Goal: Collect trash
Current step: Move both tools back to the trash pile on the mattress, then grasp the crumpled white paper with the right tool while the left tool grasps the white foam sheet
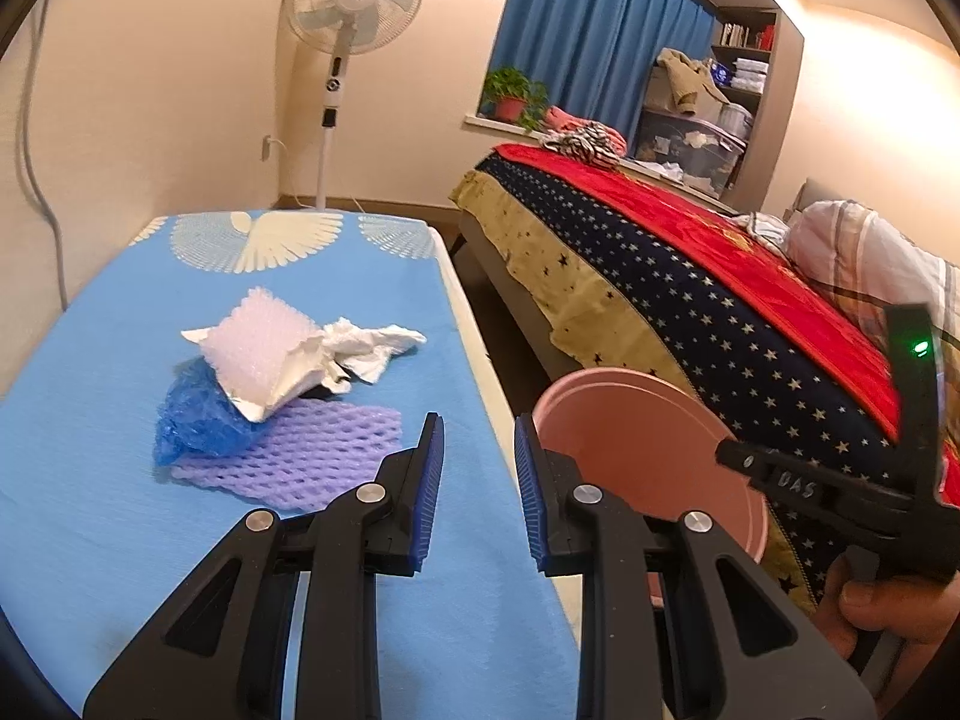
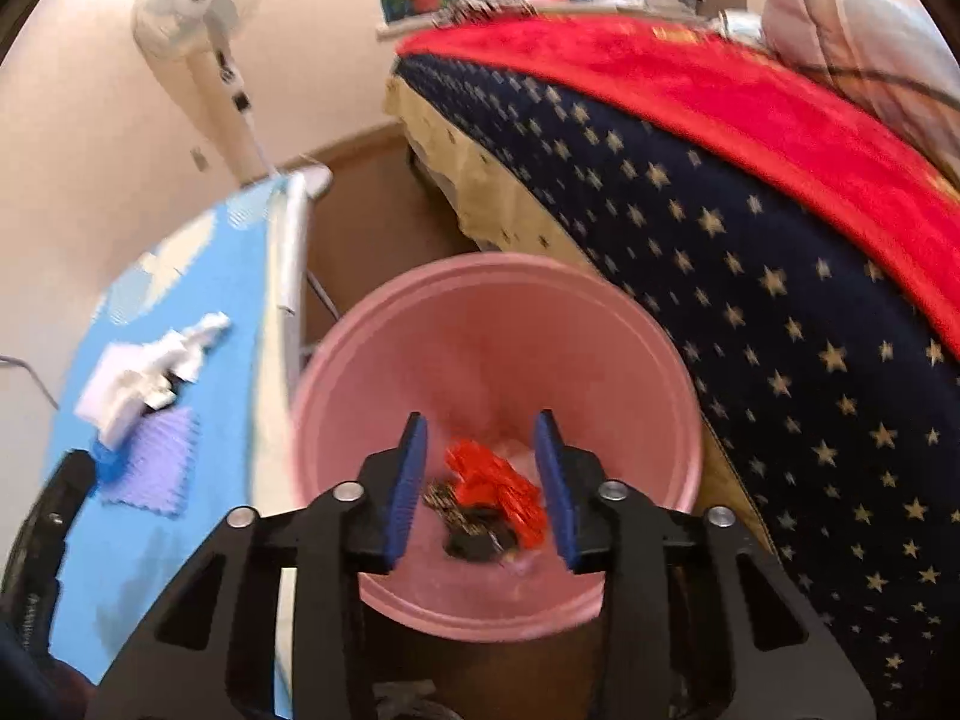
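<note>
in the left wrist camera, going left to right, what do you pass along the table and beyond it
Blue bag → purple foam net → left gripper → pink bin → right gripper.

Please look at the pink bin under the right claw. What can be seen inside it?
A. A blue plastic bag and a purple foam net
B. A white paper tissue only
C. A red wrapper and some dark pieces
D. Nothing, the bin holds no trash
C: in the right wrist view the open right claw hangs over the pink bin, and a red wrapper with dark pieces shows inside it.
</note>
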A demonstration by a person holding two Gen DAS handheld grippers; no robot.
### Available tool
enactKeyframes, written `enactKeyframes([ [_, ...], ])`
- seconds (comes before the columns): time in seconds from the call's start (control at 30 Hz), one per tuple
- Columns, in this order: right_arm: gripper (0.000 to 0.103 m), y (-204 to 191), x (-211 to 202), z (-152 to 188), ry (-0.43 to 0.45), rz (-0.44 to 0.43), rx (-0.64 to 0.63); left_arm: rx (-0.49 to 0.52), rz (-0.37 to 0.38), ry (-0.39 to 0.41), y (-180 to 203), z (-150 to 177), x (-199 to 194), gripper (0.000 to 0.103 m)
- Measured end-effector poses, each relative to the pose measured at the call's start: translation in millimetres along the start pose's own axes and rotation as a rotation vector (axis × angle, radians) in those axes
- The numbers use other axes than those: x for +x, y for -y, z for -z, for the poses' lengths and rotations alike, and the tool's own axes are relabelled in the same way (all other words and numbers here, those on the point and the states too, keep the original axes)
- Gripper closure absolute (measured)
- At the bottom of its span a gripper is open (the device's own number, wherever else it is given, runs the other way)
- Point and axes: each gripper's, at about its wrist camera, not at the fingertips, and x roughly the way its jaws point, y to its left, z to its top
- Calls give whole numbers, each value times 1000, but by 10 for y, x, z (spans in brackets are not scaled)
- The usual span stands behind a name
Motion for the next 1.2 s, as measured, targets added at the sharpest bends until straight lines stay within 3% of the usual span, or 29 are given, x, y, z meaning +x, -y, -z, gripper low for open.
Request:
enactKeyframes([
  [0.27, 72, -561, -112, -32, 146, -148, -95, -45, -116, 67, -304, -39, -70, 78],
  [0.67, 79, -1415, 109, 70, 142, -342, -176, -171, -309, 124, -1038, -28, -140, 78],
  [0.97, 76, -1921, 391, 262, 54, -458, -211, -243, -357, 186, -1442, -164, -250, 79],
  [1.03, 72, -2010, 450, 295, 32, -476, -216, -252, -353, 192, -1493, -198, -259, 79],
  [1.1, 54, -2101, 524, 333, 3, -481, -226, -251, -315, 191, -1528, -241, -235, 79],
  [1.2, 56, -2181, 597, 397, -23, -488, -241, -220, -289, 191, -1538, -292, -186, 79],
])
